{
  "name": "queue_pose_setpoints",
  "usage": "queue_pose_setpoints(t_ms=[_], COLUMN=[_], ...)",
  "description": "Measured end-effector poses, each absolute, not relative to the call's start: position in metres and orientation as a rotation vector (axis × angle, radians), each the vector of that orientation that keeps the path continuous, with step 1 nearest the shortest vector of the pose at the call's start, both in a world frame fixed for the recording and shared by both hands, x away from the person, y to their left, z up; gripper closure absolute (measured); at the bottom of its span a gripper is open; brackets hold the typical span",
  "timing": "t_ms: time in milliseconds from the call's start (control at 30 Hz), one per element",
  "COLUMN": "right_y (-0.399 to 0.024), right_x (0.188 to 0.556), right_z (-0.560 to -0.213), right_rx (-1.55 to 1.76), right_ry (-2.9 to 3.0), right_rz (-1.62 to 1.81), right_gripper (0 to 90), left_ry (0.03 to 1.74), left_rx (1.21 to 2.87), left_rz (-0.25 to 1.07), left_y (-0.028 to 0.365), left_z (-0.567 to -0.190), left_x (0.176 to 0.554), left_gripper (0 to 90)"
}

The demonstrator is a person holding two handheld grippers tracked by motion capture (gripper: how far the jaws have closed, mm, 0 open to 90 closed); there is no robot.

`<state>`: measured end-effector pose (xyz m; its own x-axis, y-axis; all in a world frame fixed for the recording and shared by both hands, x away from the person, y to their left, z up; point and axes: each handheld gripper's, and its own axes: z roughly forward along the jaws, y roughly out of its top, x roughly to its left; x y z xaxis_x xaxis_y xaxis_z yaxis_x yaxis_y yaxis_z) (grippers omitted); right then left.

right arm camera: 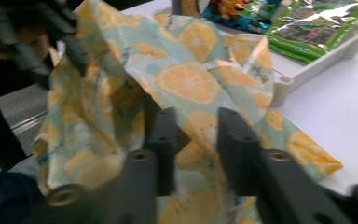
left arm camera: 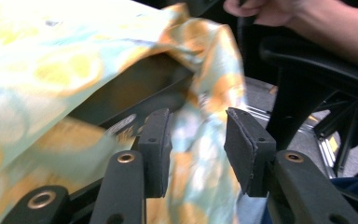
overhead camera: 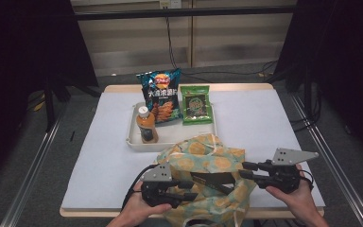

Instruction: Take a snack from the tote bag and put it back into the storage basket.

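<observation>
- Two handheld grippers work at one soft cloth bag w/ orange-slice print on pale green (overhead camera: 203,177), which sits at the near edge of the white-covered table (overhead camera: 264,123), just in front of the white plastic tray (overhead camera: 134,142)
- Left gripper (overhead camera: 193,190) comes in from the bag's left side, jaws pointing right into the dark mouth of the bag
- Left gripper view: jaws part open, a fold of the bag's rim cloth hangs between the two black pads (left arm camera: 156,140); cloth looks loose in the gap, pads not pressing it
- Right gripper (overhead camera: 245,170) is at the bag's right edge, jaws pointing left, tips right at the cloth
- Right gripper view: jaws narrow-ish w/ a gap, bag cloth directly behind and between them; blurred, so can't tell if the pads pinch it
- Tray holds a blue crisp packet (overhead camera: 159,94), a green foil snack packet (overhead camera: 195,104) and a brown tea bottle w/ white cap (overhead camera: 146,125), all beyond the bag, well apart from both grippers
</observation>
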<state>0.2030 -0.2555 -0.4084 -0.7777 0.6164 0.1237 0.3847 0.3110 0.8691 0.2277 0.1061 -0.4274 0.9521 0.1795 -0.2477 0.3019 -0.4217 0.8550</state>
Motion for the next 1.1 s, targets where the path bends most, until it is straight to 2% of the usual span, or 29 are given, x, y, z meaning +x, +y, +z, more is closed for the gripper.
queue_pose_setpoints(t_ms=[100, 133, 267, 367, 500, 600, 733, 900, 1000, 1067, 1100], right_y=[-0.252, -0.25, -0.239, -0.229, -0.218, -0.219, -0.227, -0.232, -0.233, -0.235, -0.237], right_x=[0.198, 0.196, 0.193, 0.199, 0.21, 0.213, 0.214, 0.21, 0.207, 0.207, 0.208], right_z=[-0.405, -0.404, -0.405, -0.413, -0.428, -0.435, -0.437, -0.437, -0.438, -0.438, -0.44], right_rx=[0.894, 0.874, 0.818, 0.827, 0.836, 0.838, 0.869, 0.891, 0.877, 0.884, 0.897], right_ry=[2.345, 2.352, 2.418, 2.465, 2.519, 2.531, 2.517, 2.507, 2.501, 2.504, 2.507], right_rz=[1.48, 1.485, 1.495, 1.479, 1.395, 1.314, 1.309, 1.296, 1.291, 1.257, 1.258], right_gripper=[77.4, 82.1, 84.8, 82.6, 74.3, 77.0, 68.8, 51.8, 48.1, 36.5, 35.2], left_ry=[0.382, 0.38, 0.397, 0.404, 0.409, 0.421, 0.435, 0.454, 0.447, 0.445, 0.444], left_rx=[2.016, 2.014, 2.007, 2.02, 2.033, 2.024, 2.033, 2.031, 2.049, 2.055, 2.053], left_rz=[-0.132, -0.139, -0.123, -0.129, -0.102, -0.097, -0.082, -0.077, -0.08, -0.082, -0.084], left_y=[0.108, 0.107, 0.101, 0.1, 0.103, 0.109, 0.115, 0.117, 0.115, 0.113, 0.113], left_z=[-0.432, -0.433, -0.43, -0.434, -0.437, -0.437, -0.44, -0.443, -0.445, -0.445, -0.445], left_x=[0.235, 0.238, 0.25, 0.255, 0.254, 0.253, 0.251, 0.254, 0.255, 0.256, 0.256], left_gripper=[61.0, 62.1, 62.8, 62.8, 62.0, 61.5, 60.7, 58.8, 58.4, 58.3, 58.0])
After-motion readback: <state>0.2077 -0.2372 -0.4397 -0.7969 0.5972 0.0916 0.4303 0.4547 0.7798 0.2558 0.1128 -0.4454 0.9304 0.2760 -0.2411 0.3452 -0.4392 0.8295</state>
